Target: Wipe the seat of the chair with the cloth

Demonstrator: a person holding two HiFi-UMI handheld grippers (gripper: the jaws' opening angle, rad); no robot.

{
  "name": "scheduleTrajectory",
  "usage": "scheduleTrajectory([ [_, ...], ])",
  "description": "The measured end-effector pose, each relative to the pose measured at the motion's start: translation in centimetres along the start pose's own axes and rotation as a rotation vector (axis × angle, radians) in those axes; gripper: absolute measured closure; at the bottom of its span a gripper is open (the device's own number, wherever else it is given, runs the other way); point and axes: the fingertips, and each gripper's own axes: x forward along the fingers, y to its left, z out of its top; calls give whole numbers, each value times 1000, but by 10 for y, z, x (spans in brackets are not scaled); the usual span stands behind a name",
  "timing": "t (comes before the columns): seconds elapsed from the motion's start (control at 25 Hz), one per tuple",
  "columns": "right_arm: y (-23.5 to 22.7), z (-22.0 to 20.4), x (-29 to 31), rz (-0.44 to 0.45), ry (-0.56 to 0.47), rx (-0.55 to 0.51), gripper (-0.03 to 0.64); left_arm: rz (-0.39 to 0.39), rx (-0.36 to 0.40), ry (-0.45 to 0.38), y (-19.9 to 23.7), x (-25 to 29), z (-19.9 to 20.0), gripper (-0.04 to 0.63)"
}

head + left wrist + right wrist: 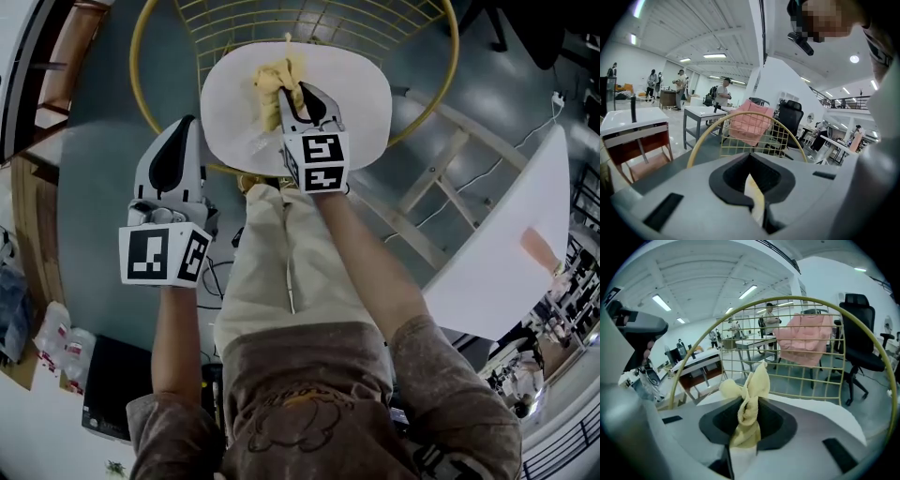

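The chair has a white seat [361, 103] and a yellow wire back [281, 23]. A bunched yellow cloth [278, 80] lies on the seat's far left part, and my right gripper [298, 101] is shut on it from the near side. In the right gripper view the cloth [749, 404] sticks up between the jaws, with the seat [820, 408] and the wire back [797, 343] behind it. My left gripper [178, 141] hovers just off the seat's left edge, jaws together and holding nothing. Its own view looks past the jaws to the wire back [754, 136].
A white table [511, 253] stands at the right, with pale wooden bars [441, 187] between it and the chair. A black box [112, 384] and bottles [61, 342] sit at the lower left. Beyond the chair are a pink cushion [806, 343] and a black office chair [858, 333].
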Motion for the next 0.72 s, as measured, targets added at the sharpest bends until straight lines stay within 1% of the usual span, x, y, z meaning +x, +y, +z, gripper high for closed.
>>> scheduleTrajectory([
  [0.2,45,7,14,83,-8,2,514,22,0,-8,9,-4,6,586],
  [0.48,97,-1,26,159,14,-12,514,53,-14,-13,25,-18,2,586],
  [0.6,112,-13,34,184,36,-38,514,56,-22,-10,29,-22,-2,586],
  [0.72,115,-22,40,186,57,-77,514,58,-26,-8,31,-24,-5,586],
])
